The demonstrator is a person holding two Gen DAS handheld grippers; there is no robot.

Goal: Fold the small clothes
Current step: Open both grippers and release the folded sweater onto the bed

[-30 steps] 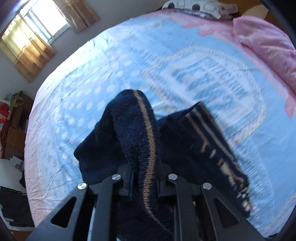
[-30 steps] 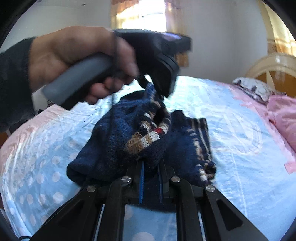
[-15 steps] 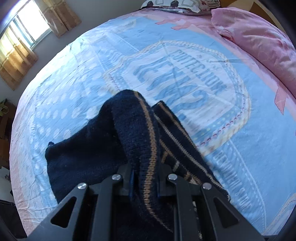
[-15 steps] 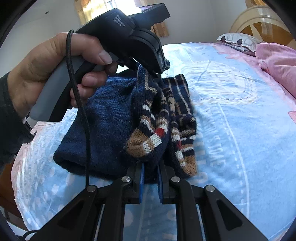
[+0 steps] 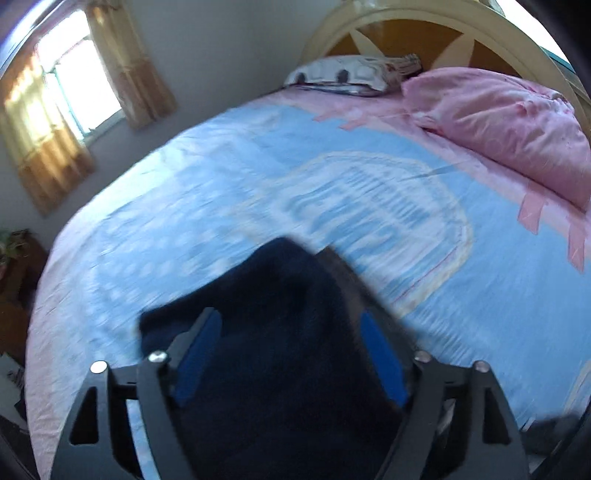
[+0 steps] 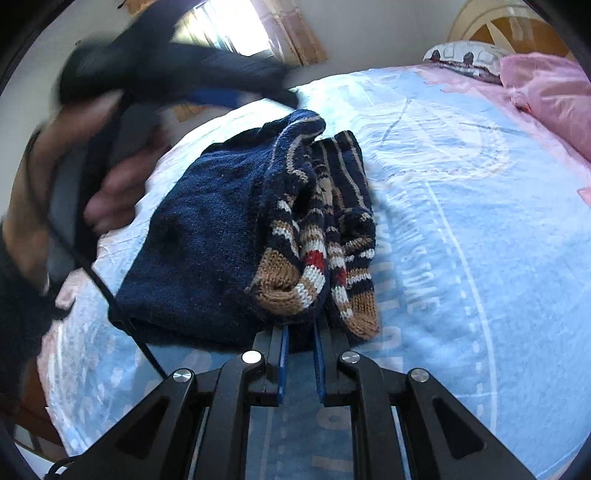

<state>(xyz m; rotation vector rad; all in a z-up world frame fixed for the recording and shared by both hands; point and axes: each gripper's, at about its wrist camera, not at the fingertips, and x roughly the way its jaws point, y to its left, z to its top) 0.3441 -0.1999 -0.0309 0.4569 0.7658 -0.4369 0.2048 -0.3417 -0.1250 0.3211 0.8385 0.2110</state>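
One navy knit sweater (image 6: 207, 240), folded, on the bed's blue cover (image 6: 480, 258) near the foot edge; both grippers at it.
Left gripper (image 5: 291, 354) jaws have just been opening, now wide, blue pads (image 5: 199, 347) clear of the sweater lying between them. Right gripper (image 6: 300, 332) jaws narrow, pinching the sweater's striped tan-white-red cuff (image 6: 291, 280). Person's left hand (image 6: 48, 192) blurred, above the cover's left edge. Most of the cover toward the headboard (image 5: 424, 33) is free; pink pillow (image 5: 509, 122) and patterned pillow (image 5: 351, 74) at the head edge. Cover print has lettering, too blurred and warped to read.
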